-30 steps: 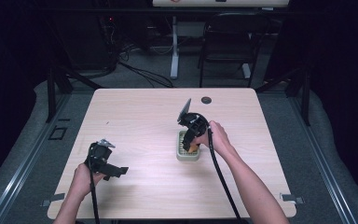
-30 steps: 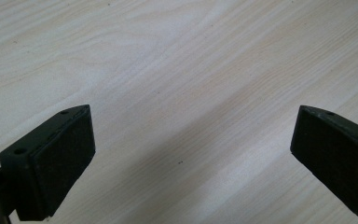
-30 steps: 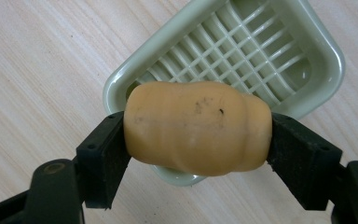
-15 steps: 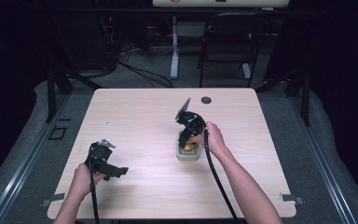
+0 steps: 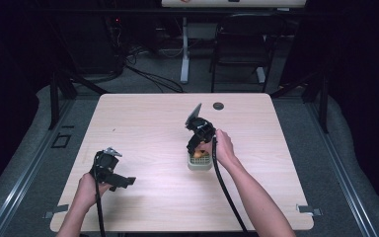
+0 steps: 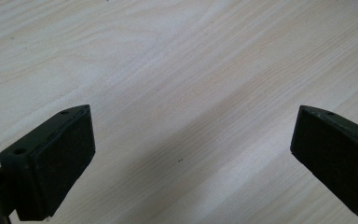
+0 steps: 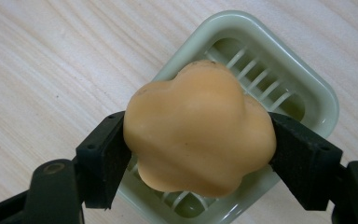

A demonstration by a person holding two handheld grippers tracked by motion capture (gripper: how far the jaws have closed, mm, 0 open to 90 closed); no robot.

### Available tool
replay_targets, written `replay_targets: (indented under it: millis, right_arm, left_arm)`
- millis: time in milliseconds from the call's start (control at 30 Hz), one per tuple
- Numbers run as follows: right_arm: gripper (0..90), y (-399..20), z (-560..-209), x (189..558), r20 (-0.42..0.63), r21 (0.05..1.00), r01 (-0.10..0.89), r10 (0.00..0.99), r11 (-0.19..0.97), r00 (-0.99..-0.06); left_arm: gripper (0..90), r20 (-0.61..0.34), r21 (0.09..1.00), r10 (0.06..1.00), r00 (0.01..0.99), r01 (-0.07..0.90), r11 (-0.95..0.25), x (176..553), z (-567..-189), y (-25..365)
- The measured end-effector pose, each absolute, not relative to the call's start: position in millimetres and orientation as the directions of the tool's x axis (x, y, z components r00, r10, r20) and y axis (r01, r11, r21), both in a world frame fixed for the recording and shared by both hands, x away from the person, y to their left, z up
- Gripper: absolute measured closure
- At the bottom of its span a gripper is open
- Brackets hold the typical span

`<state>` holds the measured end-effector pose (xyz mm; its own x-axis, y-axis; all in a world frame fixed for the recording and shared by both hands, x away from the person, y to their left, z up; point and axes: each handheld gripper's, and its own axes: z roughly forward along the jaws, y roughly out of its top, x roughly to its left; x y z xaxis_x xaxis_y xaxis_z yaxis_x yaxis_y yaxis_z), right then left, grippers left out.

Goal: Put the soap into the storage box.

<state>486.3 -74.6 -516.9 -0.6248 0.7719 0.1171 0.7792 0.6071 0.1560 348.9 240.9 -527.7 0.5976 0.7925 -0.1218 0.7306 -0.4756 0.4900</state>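
1. The fingers (image 7: 103,161) of our right gripper (image 7: 199,154) press on both sides of an orange lobed soap (image 7: 199,128), clamped tight against it.
2. That soap sits over a pale green slatted soap dish (image 7: 307,88); in the right gripper view we cannot tell whether it touches the slats or hangs just above them.
3. In the high view, our right gripper (image 5: 198,148) points down at the dish (image 5: 199,165), which stands right of the middle of the light wooden table (image 5: 148,118), with the soap (image 5: 198,154) showing as an orange spot inside it.
4. Our left gripper (image 6: 193,154) has its jaws wide apart with nothing between them, only bare table (image 6: 177,70) beneath.
5. In the high view, we see the left gripper (image 5: 121,181) near the table's front left edge, well apart from the dish.
6. A small dark round grommet (image 5: 218,105) lies near the far edge of the table.
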Motion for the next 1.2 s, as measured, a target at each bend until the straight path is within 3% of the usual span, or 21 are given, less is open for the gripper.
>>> replay_targets:
  millis: [433, 733, 1200]
  right_arm:
    - [24.5, -80, -518, 489, 0.143, 0.163, 0.784, 0.772, 0.599, -0.619]
    - [15.7, -84, -511, 485, 0.148, 0.188, 0.78, 0.768, 0.597, -0.623]
    - [10.0, -95, -497, 469, 0.161, 0.212, 0.751, 0.736, 0.625, -0.657]
  left_arm:
    - [0.0, -0.119, 0.487, 0.79, 0.602, 0.729, -0.482, 349, -528, 240]
    - [0.0, -0.118, 0.49, 0.79, 0.602, 0.727, -0.481, 349, -528, 240]
    - [0.0, -0.119, 0.492, 0.79, 0.602, 0.727, -0.48, 349, -528, 239]
